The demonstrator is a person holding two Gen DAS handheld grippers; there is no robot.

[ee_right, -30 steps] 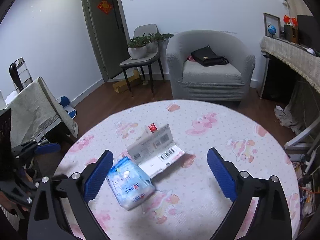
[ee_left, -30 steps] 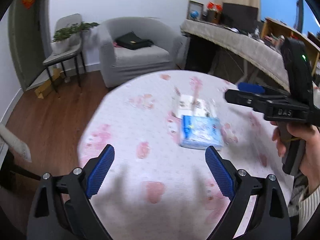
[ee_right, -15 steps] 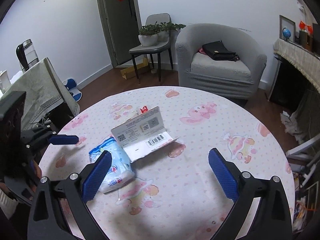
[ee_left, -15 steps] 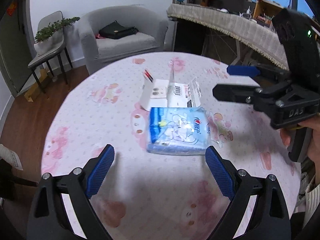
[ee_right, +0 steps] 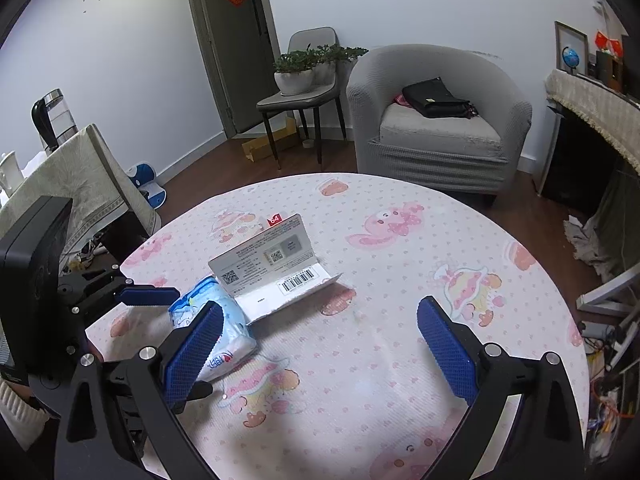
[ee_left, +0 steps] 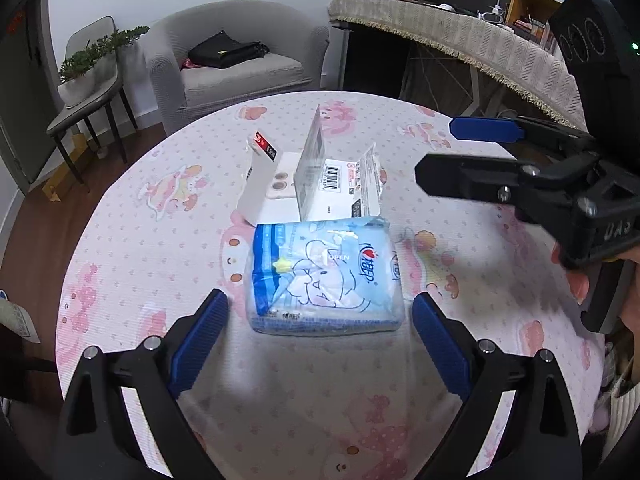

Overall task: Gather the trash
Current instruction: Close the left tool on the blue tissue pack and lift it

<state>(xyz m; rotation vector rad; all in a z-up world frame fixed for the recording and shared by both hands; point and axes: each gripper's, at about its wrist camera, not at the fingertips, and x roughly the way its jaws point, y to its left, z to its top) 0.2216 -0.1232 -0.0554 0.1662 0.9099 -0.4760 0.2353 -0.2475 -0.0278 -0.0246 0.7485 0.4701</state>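
Plant pots (ee_right: 295, 80) sit at far left on a grey side chair (ee_left: 86, 92), with a cardboard box (ee_right: 269, 145) on the floor under it; what the box holds cannot be told. Next comes a grey armchair (ee_left: 232, 68) with a black bag (ee_left: 224, 54) lying on its seat cushion, at about 12 o'clock from the round table (ee_left: 132, 248) in the left wrist view.

On the table's pink-patterned cloth, the left gripper (ee_left: 319, 334) is spread wide, its blue pads on either side of a blue tissue pack (ee_left: 324, 276) and not touching it; the pack lies flat at the centre, just ahead of the fingertips. At 12 o'clock from the pack, touching its far edge, an opened white carton (ee_left: 320, 184) lies with one printed flap standing upright and a barcode panel flat; the inside that shows is bare. A small red-and-white tab stands at its 10 o'clock corner.

At 3 o'clock the right gripper (ee_left: 460, 148) hangs above the table, held by a hand (ee_left: 624, 300). In the right wrist view its jaws stand wide apart over bare cloth, with nothing between them, the pack at 9 o'clock beside its left pad (ee_right: 192, 350) and the carton at 11 o'clock. A fringed cloth-covered desk (ee_left: 460, 40) runs along the far right
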